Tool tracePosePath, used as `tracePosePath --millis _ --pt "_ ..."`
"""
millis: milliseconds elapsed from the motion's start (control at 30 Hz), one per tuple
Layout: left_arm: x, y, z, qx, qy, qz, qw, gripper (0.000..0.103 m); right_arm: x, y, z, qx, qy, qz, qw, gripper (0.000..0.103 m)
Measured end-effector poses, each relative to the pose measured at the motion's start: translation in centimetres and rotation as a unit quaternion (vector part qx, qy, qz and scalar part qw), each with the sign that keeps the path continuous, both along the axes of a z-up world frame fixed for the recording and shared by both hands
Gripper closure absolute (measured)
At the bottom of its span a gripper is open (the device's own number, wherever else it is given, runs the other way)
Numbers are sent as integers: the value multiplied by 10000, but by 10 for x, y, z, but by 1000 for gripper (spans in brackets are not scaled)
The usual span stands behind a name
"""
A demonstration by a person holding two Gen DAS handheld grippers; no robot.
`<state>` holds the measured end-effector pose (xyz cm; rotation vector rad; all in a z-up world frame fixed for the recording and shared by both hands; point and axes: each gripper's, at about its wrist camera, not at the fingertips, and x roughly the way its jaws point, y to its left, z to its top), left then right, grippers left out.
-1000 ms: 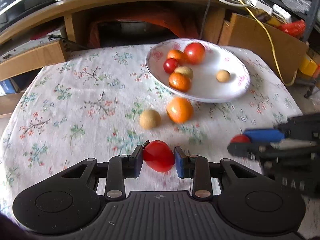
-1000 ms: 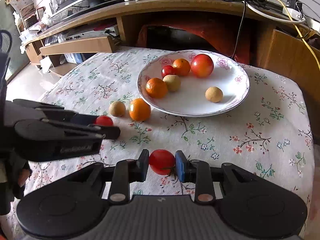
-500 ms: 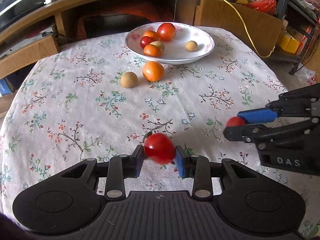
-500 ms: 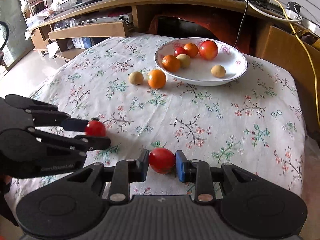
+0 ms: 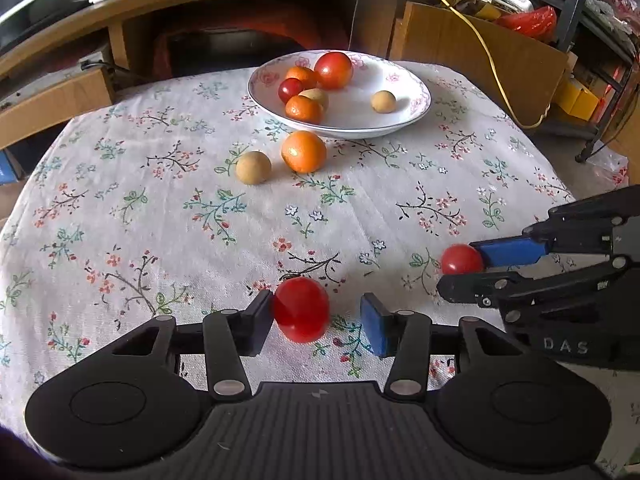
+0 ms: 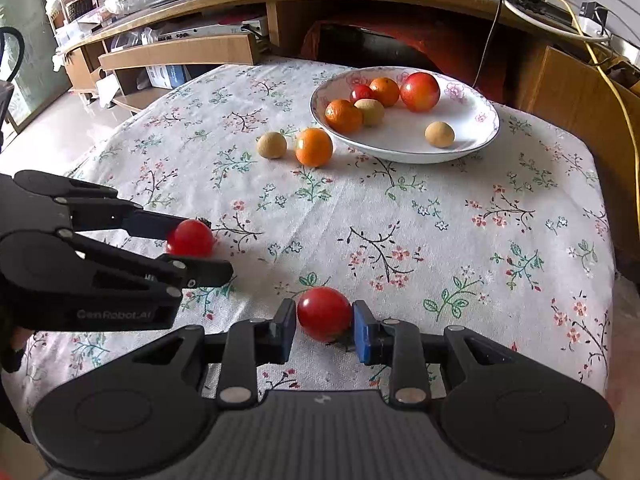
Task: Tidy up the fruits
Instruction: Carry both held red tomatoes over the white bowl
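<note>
We see 6 fruits in the bowl (image 5: 416, 116). Short of it, our left tool (image 5: 316, 314) is opening around 1 tomato (image 5: 302, 309); our right tool (image 6: 325, 322) grips another tomato (image 6: 324, 312). An orange (image 5: 304, 151) and a tan fruit (image 5: 253, 167) wait beside the bowl on the counter (image 5: 120, 208).

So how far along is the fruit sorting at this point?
Partway. Six fruits already sit in the plate. The right gripper is shut on a red tomato; the left gripper is opening, its tomato loose between the fingers. An orange and a tan fruit remain on the tablecloth.
</note>
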<state>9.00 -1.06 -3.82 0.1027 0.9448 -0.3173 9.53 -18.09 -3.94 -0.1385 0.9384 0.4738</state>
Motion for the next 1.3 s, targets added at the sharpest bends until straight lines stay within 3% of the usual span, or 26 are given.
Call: tracePosePath --millis 167,333,667,933,1300 --pt "-4 0 0 126 4 -39 9999 51 2 -3 0 77 68 9 9999 72" --pt "-1 5 2 86 16 -7 10000 65 3 -2 1 50 122 -62 9999 74" --pt "3 1 8 122 171 40 9998 66 3 -1 1 156 119 -89 9998 76" --pt "4 -8 16 7 -9 -16 10000 66 0 -5 16 208 -75 -202 9996 76" --pt "51 -7 29 -269 -238 203 9991 66 33 -6 33 405 -251 -509 9976 76"
